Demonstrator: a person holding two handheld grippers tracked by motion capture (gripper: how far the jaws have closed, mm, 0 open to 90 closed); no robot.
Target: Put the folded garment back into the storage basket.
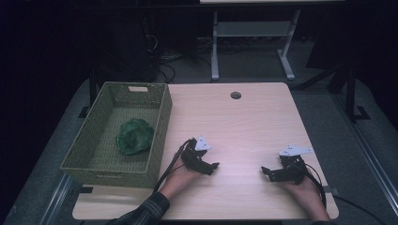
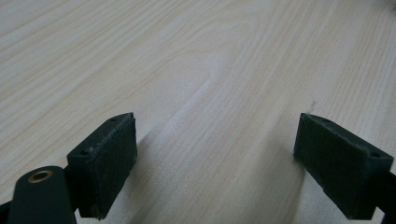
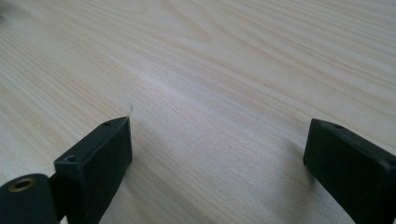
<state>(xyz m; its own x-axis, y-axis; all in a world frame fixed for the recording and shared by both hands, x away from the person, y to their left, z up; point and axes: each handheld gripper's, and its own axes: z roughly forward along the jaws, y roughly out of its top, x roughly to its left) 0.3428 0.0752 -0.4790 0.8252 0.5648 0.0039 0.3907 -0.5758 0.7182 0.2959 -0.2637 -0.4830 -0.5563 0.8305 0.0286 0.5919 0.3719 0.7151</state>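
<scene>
Both forearms come in at the near edge of the table, and each hand rests on the wood with its claw. Nothing is held: the left gripper (image 1: pixel 212 166) has its jaws standing wide apart in the left gripper view, with bare wood grain between the pads (image 2: pixel 105 163), and the right gripper (image 1: pixel 265 171) is spread in the same way, its pads (image 3: pixel 95 165) empty above the table (image 1: pixel 253 122). The thing nearest to the work is the green crumpled cloth (image 1: pixel 134 136), which lies inside the woven green basket (image 1: pixel 159 124), to the far left of the left gripper and behind the basket wall; from the right gripper it is well apart, on the other side of the left hand. I judge that the risk comes from this wall. If the left gripper goes toward the cloth in a low line, a jaw can strike the rim and push the basket, which already hangs a little over the left edge of the table, so it may slide further or tip. A second risk is the soft cloth itself: a pinch on a loose fold may slip, or the jaws may catch the woven floor of the basket and lift it together. The trailing cable (image 1: pixel 171 164) of the left gripper runs just beside the basket corner and could hook on it.
</scene>
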